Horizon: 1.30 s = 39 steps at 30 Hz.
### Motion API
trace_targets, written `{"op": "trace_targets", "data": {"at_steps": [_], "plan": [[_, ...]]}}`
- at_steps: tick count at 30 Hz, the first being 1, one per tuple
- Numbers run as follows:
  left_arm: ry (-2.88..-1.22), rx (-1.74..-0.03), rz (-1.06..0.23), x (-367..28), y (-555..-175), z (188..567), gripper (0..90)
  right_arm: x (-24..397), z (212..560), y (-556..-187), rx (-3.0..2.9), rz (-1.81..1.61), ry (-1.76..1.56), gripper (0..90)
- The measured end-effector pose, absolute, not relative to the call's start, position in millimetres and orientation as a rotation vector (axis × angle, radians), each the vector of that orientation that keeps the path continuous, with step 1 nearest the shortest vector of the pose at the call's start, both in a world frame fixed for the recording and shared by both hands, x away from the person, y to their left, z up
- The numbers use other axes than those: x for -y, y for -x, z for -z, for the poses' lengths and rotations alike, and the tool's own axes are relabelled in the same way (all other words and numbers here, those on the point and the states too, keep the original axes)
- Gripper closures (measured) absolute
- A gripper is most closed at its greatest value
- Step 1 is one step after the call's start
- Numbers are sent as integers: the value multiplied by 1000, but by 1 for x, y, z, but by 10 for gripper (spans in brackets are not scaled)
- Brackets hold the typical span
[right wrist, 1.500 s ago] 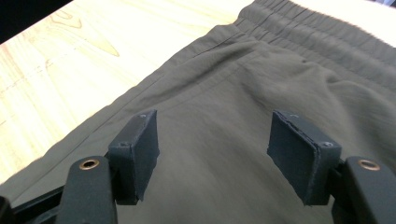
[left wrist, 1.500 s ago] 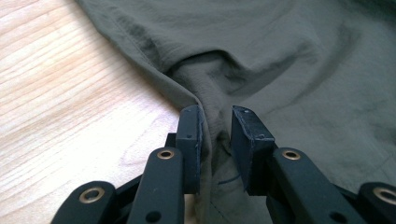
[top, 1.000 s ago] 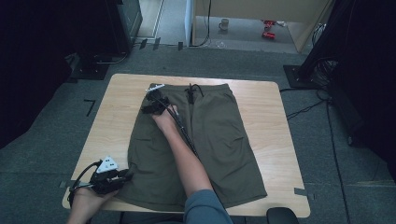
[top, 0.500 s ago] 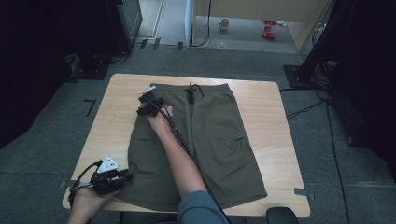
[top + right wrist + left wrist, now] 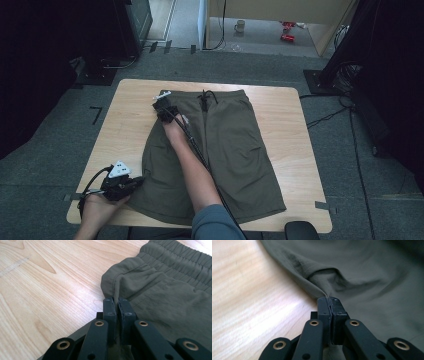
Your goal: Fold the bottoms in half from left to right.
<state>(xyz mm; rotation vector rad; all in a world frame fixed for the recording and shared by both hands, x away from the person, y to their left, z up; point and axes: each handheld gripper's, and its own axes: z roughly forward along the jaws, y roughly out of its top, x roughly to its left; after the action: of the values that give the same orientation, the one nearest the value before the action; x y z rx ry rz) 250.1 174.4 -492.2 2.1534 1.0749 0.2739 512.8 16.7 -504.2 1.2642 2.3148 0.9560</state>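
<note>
Olive green shorts [image 5: 225, 145] lie flat on the wooden table [image 5: 125, 125], waistband at the far side. At the near left, my left gripper [image 5: 139, 181] sits at the hem edge of the left leg. Its jaws have just been closing and are now shut on a pinched fold of the shorts' fabric [image 5: 322, 282], seen at the left gripper's tips [image 5: 329, 300]. My right gripper [image 5: 161, 105] reaches across to the far-left waistband corner. Its jaws have also just been closing, and the right gripper's tips [image 5: 116, 301] are shut on the shorts' side seam [image 5: 117, 282] below the elastic waistband [image 5: 180, 260].
Bare wood lies left of the shorts. A drawstring [image 5: 204, 97] sits at the middle of the waistband. A dark object [image 5: 300, 230] rests at the table's near right edge. On the floor beyond are a mug [image 5: 240, 25], cables and black stands.
The right hand has edged slightly left at the waistband corner. The left hand has stayed in place at the hem.
</note>
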Motion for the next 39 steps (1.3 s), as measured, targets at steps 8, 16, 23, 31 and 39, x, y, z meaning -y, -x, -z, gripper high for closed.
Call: {"op": "trace_targets", "data": {"at_steps": [8, 16, 23, 31, 39], "plan": [[-2034, -942, -308, -148, -242, 460, 892, 8, 474, -514, -2304, -1062, -1304, 864], [-2060, -806, -295, -103, -246, 437, 889, 47, 447, -509, -2285, -1125, -1324, 862], [-2081, -709, -295, -67, -248, 425, 888, 88, 425, -503, -2245, -1146, -1332, 861], [-2090, -631, -275, -29, -251, 421, 887, 151, 418, -496, -2174, -1099, -1406, 859], [-2116, -533, -264, 22, -257, 418, 887, 210, 419, -490, -2101, -1049, -1477, 863]]}}
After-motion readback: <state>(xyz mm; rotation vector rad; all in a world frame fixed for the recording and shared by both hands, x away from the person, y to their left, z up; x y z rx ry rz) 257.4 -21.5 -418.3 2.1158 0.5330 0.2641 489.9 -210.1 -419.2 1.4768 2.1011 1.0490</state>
